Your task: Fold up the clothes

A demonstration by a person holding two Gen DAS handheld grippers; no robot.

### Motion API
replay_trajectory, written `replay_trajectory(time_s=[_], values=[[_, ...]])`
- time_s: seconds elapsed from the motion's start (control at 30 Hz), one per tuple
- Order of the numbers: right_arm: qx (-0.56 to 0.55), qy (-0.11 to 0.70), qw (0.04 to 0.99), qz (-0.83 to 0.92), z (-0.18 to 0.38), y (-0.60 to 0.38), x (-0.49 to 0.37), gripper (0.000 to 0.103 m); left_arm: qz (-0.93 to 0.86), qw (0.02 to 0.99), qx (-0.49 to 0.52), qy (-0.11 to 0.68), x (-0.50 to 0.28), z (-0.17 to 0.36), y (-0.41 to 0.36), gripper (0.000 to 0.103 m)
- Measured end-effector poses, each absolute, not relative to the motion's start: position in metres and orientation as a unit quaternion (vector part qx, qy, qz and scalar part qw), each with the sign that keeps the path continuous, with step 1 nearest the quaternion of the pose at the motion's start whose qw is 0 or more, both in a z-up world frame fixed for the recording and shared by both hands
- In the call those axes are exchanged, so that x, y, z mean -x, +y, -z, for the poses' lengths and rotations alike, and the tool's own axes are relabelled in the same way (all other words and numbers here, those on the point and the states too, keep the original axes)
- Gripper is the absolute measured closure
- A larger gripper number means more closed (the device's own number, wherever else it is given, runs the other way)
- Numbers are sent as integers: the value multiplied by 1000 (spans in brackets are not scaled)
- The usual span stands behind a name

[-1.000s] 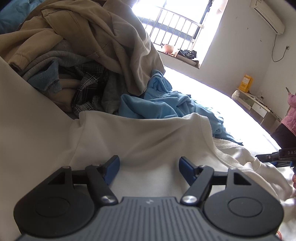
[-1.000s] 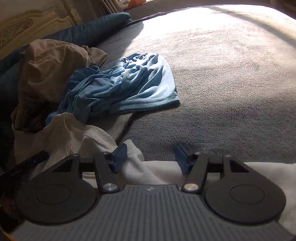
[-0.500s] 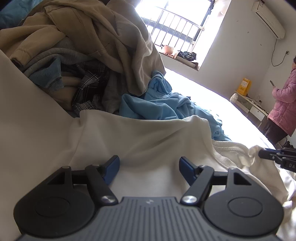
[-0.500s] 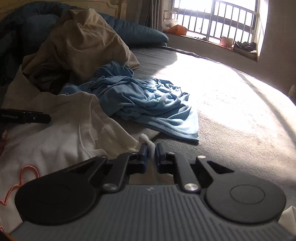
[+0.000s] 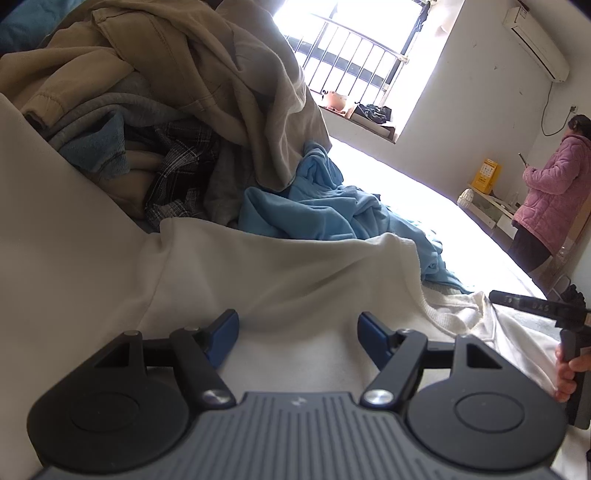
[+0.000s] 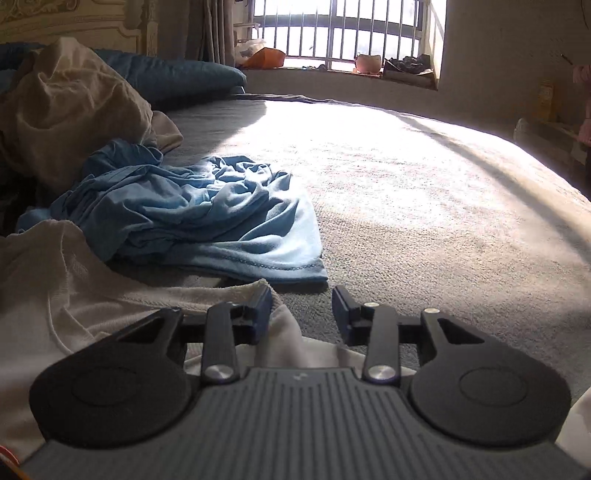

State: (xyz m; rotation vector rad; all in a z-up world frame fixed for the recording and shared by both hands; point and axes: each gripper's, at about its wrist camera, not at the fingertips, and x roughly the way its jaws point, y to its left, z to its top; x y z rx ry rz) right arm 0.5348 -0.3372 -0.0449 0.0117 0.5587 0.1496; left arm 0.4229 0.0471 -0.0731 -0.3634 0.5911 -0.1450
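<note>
Two grippers over one white garment [image 5: 295,280] spread on the bed [image 6: 424,206]. Left gripper [image 5: 297,332]: jaws spread, empty, low over the cloth. Right gripper [image 6: 301,314]: jaws just reopened, garment corner loose between them. Step, by judgement: laying flat before folding. Next: fresh pinch on an edge, clear of blue shirt [image 6: 207,221] and clothes pile [image 5: 155,96].

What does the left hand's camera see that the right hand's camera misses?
Only the left view shows a person in a pink jacket, an air conditioner and a plaid shirt. Only the right view shows a dark blue pillow and a carved headboard. Both show the white garment, the blue shirt and the barred window.
</note>
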Motion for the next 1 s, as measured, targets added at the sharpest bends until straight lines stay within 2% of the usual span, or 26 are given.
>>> replay_trajectory(time_s=[0.13, 0.3, 0.37, 0.47, 0.6, 0.63, 0.83, 1.0], values=[[-86, 223, 971, -5, -12, -408, -484, 62, 73, 937, 184, 289, -423, 74, 49, 31], [-150, 220, 962, 59, -78, -502, -372, 62, 71, 935, 192, 289, -424, 71, 50, 31], [-171, 224, 955, 92, -93, -530, -331, 59, 62, 940, 183, 283, -420, 63, 47, 31], [-226, 244, 934, 129, -93, -566, -292, 54, 54, 954, 140, 259, -406, 39, 33, 31], [-281, 298, 900, 149, -52, -578, -291, 54, 89, 954, 115, 263, -379, 12, 8, 31], [-269, 314, 898, 150, -41, -573, -296, 54, 101, 952, 109, 269, -371, 10, 2, 31], [-15, 388, 905, 174, 2, -535, -340, 53, 166, 934, 81, 306, -331, 27, -33, 31], [74, 429, 882, 180, 25, -543, -388, 54, 170, 933, 61, 310, -325, 56, -44, 31]])
